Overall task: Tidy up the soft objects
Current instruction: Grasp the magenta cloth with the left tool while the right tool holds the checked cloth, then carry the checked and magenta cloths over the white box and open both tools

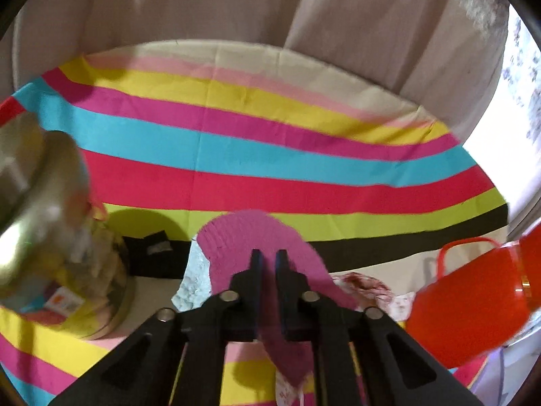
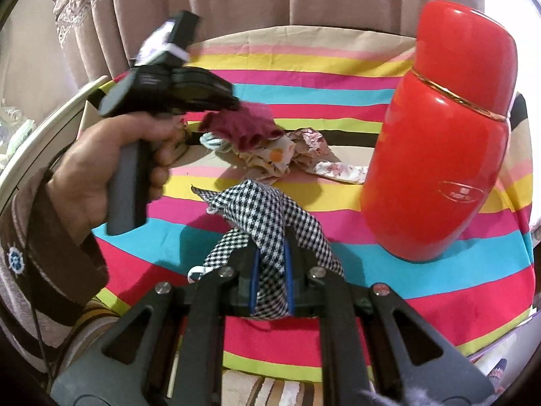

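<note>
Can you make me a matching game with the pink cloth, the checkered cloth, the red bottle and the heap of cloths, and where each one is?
Things:
1. pink cloth
2. checkered cloth
3. red bottle
4. heap of cloths

Places:
A. standing upright on the striped tablecloth
B. pinched in the right gripper
C. lying loose in the middle of the table
D. pinched in the left gripper

Right pairs: 1-D, 2-B, 3-A, 4-C
</note>
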`<state>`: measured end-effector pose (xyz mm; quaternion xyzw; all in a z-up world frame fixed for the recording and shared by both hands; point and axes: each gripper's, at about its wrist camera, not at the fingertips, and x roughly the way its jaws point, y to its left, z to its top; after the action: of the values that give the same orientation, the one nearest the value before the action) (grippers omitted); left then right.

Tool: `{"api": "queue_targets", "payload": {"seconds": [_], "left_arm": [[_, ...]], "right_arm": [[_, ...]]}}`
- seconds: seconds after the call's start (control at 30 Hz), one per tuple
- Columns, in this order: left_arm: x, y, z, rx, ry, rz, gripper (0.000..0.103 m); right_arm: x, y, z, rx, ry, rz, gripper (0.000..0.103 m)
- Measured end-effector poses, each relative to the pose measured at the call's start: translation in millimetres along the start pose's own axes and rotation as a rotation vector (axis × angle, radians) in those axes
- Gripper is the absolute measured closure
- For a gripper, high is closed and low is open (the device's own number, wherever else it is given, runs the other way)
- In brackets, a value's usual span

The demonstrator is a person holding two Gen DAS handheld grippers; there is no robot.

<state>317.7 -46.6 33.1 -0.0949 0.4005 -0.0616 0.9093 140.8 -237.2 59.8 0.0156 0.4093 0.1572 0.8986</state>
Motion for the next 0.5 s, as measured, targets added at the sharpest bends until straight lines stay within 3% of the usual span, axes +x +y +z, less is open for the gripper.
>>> {"api": "queue_targets", "payload": {"seconds": [0.23,0.37,0.43,0.5], "left_arm": [[-40,13,-7,-0.054,-0.05,-0.063,0.1],[-14,10,-2,-0.063,0.012,-0.05,0.093],[1,3,-1,-0.042,0.047,-0.06,0.071],[23,-7,1,0.01,0.08,0.004,0.054]], "right_arm": [[-11,-5,-5,0.022,-0.008,-0.002,0.088],[-18,-7,-8,0.028,-0.012,-0.009,0.088],[-24,-10,-10,0.034,-0.018,-0.02,0.088],[-28,-14,-10,0.041,-0.022,-0.03,0.087]]}}
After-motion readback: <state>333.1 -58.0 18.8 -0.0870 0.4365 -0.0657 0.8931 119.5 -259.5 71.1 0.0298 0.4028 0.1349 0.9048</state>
